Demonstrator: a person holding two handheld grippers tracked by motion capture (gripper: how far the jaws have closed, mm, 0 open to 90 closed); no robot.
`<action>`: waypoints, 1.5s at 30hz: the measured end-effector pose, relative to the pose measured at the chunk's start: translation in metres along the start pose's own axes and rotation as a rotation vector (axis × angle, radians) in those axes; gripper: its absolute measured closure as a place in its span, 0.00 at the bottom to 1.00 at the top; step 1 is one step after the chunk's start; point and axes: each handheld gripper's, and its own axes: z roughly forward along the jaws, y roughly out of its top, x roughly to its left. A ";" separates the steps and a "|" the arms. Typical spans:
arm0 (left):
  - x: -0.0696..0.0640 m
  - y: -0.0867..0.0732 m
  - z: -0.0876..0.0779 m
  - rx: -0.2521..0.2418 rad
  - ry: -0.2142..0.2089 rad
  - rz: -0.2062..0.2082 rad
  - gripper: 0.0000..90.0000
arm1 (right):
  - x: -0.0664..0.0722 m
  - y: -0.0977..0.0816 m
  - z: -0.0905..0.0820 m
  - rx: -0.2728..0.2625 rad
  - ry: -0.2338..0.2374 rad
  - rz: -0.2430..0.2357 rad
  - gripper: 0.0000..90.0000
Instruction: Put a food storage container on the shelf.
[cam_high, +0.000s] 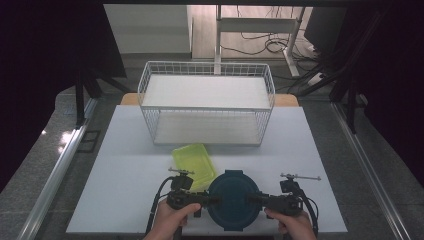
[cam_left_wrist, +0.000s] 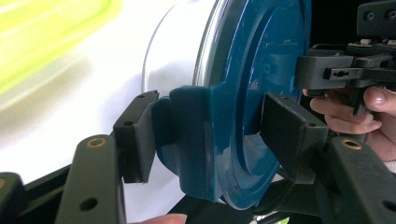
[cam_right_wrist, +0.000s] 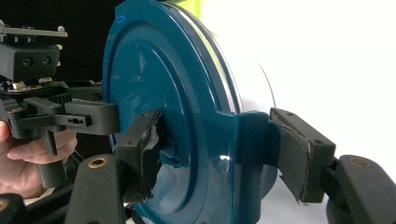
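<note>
While we look down from the high view, we see the round container (cam_high: 233, 200) with its dark blue lid sitting near the front edge of the white table (cam_high: 125, 165), between our two hands. Our left gripper (cam_high: 212, 200) comes in from its left side and our right gripper (cam_high: 254, 200) from its right, both lying level and pointing at each other across the lid. Along the left gripper view, one pad presses the outer face of the lid's side latch (cam_left_wrist: 196, 135) and the other rests on top of the lid, so we read those jaws as clamped on the container. Along the right gripper view we find the same hold on the opposite latch (cam_right_wrist: 250, 140), one pad on the flap, one on the lid's top. Just behind the container, touching or nearly so, lies a yellow-green tray (cam_high: 194, 162). Farther back stands a white wire basket (cam_high: 206, 102)
</note>
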 end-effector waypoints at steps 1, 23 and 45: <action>-0.001 0.003 -0.002 -0.010 -0.001 0.002 0.43 | 0.003 0.004 -0.001 -0.006 0.001 -0.012 0.40; -0.006 0.063 -0.032 -0.069 0.009 0.038 0.43 | 0.030 0.073 0.000 -0.038 0.005 -0.093 0.40; -0.015 0.106 -0.062 -0.138 0.026 0.067 0.43 | 0.057 0.126 -0.002 -0.064 0.018 -0.141 0.40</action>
